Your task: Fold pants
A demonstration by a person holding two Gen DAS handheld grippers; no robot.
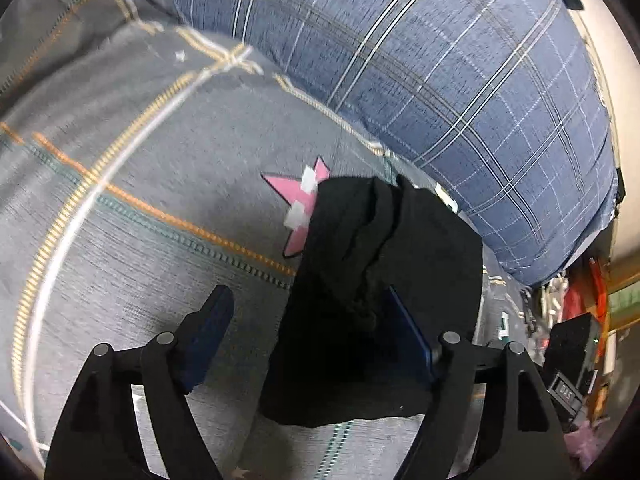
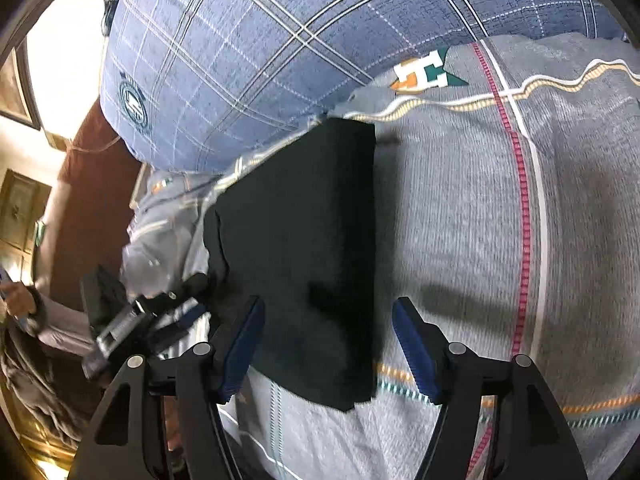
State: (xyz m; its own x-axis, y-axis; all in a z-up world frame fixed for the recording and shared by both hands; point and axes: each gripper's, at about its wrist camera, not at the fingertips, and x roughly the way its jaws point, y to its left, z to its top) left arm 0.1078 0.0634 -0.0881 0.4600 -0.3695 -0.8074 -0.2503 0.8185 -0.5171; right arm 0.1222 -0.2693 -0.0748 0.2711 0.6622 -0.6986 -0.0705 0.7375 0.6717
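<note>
Black pants (image 2: 296, 256) lie folded into a compact rectangle on a grey plaid bedsheet (image 1: 132, 184), just in front of a blue checked pillow (image 1: 420, 60): by the look of it the last fold is down and the step in hand is letting go.

In the left wrist view, at 9 o'clock of the cloth, the left gripper (image 1: 306, 312) has its jaws standing wide apart. One finger is clear over bare sheet; the other is at the bunched edge of the pants (image 1: 372, 280), the cloth draped against it but not pinched. A pink star marker (image 1: 296, 204) peeps out at 11 o'clock of the bundle.

In the right wrist view the right gripper (image 2: 328, 320) also stands open, its blue pads astride the near end of the fold, pressing on nothing; the other tool shows at 8 o'clock.

The next move probably calls for lifting both grippers straight away without snagging the loose edge, or smoothing that bunched end.
</note>
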